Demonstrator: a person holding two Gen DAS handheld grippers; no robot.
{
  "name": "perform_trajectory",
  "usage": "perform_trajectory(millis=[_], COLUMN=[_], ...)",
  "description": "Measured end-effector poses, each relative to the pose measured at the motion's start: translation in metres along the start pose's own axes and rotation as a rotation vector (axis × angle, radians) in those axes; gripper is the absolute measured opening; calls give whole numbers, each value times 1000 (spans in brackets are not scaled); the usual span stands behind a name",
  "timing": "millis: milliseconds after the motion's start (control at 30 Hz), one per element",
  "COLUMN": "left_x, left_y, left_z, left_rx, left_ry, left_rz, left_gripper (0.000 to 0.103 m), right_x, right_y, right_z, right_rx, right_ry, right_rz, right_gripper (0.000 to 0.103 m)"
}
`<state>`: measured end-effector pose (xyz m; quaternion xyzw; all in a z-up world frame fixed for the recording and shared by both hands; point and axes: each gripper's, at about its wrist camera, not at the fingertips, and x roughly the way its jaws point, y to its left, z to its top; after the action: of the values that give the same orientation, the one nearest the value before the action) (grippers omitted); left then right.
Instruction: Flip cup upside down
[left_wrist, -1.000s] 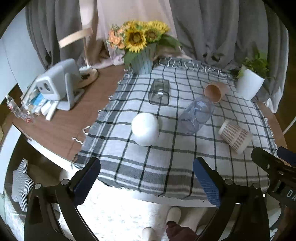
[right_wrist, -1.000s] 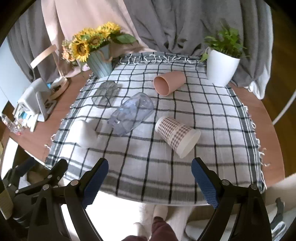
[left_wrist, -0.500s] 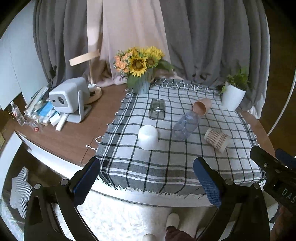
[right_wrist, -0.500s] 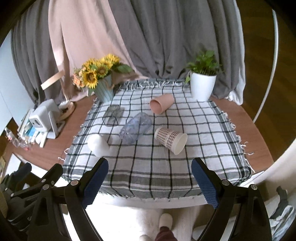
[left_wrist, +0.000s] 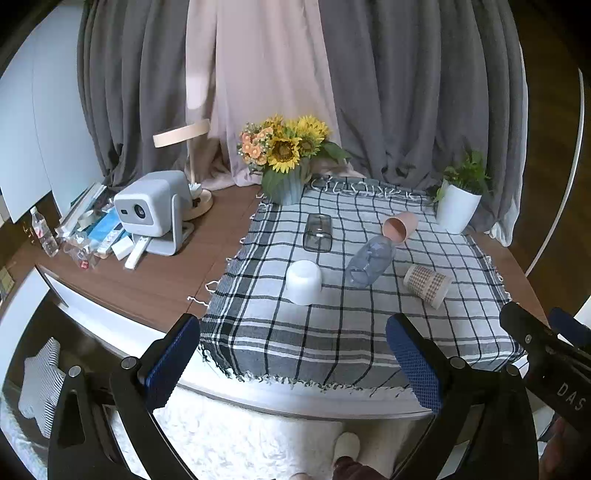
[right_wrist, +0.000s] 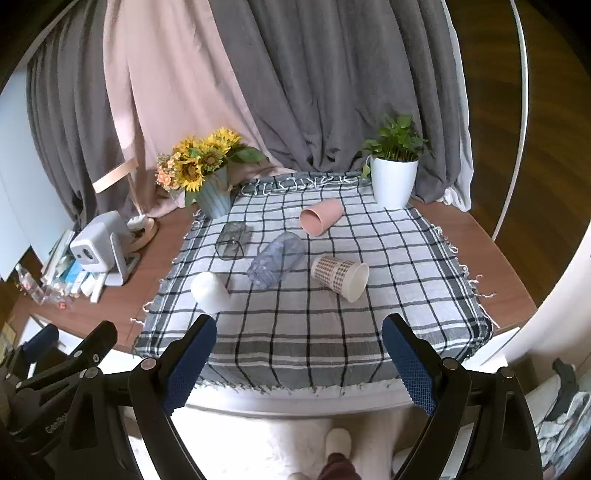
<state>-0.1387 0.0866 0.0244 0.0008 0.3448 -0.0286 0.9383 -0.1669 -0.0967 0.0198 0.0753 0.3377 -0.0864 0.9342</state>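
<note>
Grey and pink curtains hang behind my round wooden counter (left_wrist: 155, 284), which carries a checked cloth (right_wrist: 332, 310) with five cups on it. My left tool (left_wrist: 293, 354) and right tool (right_wrist: 299, 354) both hover off the near edge, low in frame, fingers spread wide and holding nothing. At centre frame lie a clear plastic cup (right_wrist: 275, 264), a patterned paper cup (right_wrist: 340, 271), a pink cup (right_wrist: 319, 219) and a smoky tumbler (right_wrist: 231, 243), all on their sides. A white cup (left_wrist: 303, 281) sits bottom-up at left centre, seemingly done. I judge the paper cup light and crushable, so I would pinch its wall midway, gently; the clear one looks slick and thin and likely to roll.
</note>
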Motion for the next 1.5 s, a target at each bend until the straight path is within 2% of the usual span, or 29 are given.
perform_trajectory(millis=[500, 1500], left_x=[-11, -11], left_y=[2, 1], left_z=[-1, -3], left_rx=[10, 14], left_ry=[-25, -26], left_rz=[-6, -2], left_gripper=[103, 103], right_x=[-17, -17], right_y=[0, 0], right_z=[-6, -6], right_rx=[5, 3], right_ry=[-28, -30], right_rz=[-4, -4], right_gripper=[91, 91])
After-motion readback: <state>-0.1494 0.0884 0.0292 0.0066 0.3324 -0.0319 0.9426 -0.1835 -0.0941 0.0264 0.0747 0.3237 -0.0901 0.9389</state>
